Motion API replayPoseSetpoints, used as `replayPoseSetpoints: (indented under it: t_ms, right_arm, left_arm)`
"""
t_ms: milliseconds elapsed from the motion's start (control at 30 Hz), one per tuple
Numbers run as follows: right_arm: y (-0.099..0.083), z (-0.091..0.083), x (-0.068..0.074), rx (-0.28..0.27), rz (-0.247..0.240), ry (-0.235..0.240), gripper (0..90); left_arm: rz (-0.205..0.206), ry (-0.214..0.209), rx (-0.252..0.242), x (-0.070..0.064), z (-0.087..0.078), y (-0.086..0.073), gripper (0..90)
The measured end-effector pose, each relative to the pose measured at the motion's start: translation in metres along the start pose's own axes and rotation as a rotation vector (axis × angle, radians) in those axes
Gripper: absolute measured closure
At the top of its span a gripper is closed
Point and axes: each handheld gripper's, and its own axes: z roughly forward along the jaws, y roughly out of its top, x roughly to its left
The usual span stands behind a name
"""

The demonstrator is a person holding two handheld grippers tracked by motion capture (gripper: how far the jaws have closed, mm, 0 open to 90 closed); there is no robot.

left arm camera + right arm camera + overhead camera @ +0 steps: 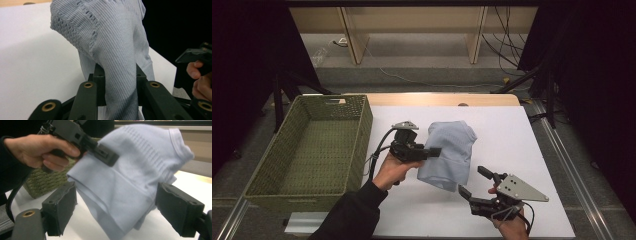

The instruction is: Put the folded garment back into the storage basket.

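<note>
left gripper (433, 151) clamped on pale blue garment (451, 150), right gripper (472, 182) jaws apart near its lower edge, green basket (362, 132) close left

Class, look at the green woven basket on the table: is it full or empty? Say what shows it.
Empty. In the high view the basket shows its bare woven floor, and the light blue garment is outside it, held by the left gripper.
</note>
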Motion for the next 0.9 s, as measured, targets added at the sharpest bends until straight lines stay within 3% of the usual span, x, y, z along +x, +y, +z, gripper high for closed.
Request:
replayPoseSetpoints:
  t_ms: [467,900]
  right_arm:
    - [0.000,0.000,0.000,0.000,0.001,0.000,18.4]
    - [0.000,0.000,0.000,0.001,-0.001,0.000,18.5]
  left_arm:
    - [0.006,-0.002,-0.075,0.002,-0.037,0.016,72.5]
    - [0.002,0.010,-0.115,0.010,-0.059,0.022,72.2]
